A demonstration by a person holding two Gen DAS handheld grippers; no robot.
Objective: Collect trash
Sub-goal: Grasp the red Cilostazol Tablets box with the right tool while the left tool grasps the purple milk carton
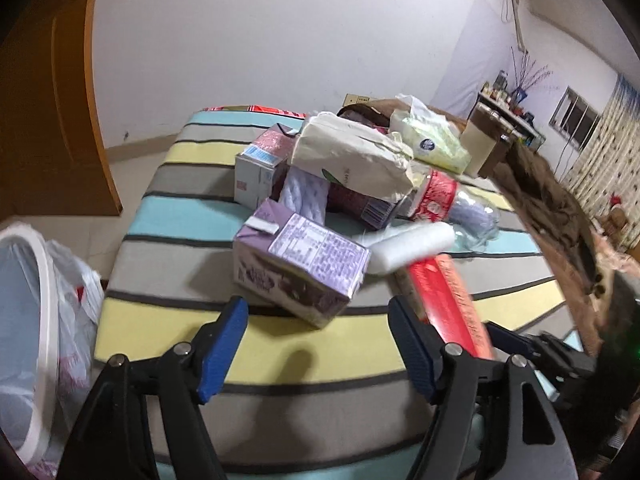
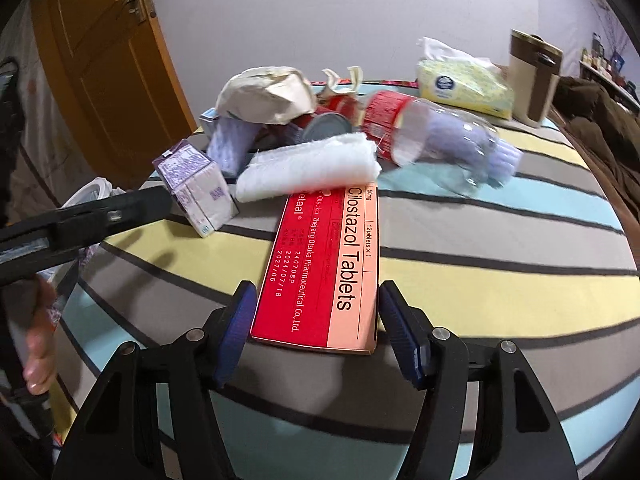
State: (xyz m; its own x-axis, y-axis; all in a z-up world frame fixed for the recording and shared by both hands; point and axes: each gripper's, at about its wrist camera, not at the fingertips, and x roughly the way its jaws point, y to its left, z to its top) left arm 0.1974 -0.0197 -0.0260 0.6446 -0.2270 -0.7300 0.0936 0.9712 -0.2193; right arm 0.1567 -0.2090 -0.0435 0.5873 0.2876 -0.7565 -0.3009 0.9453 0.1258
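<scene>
A pile of trash lies on a striped bed (image 1: 168,220). A purple carton (image 1: 298,266) lies tilted just beyond my open, empty left gripper (image 1: 316,320). My right gripper (image 2: 316,320) straddles the near end of a red tablet box (image 2: 324,268); its jaws stand at the box's two sides, and I cannot tell whether they grip it. The box also shows in the left wrist view (image 1: 448,304). A white foam roll (image 2: 308,168), a crumpled paper bag (image 2: 266,94), a clear bottle (image 2: 440,140) and a can (image 2: 326,126) lie behind.
A white bin with a plastic liner (image 1: 44,300) stands at the bed's left. A tissue pack (image 2: 466,88), a beige jug (image 2: 534,76) and brown clothing (image 1: 560,216) lie at the far right. A wooden door (image 2: 104,52) is at left.
</scene>
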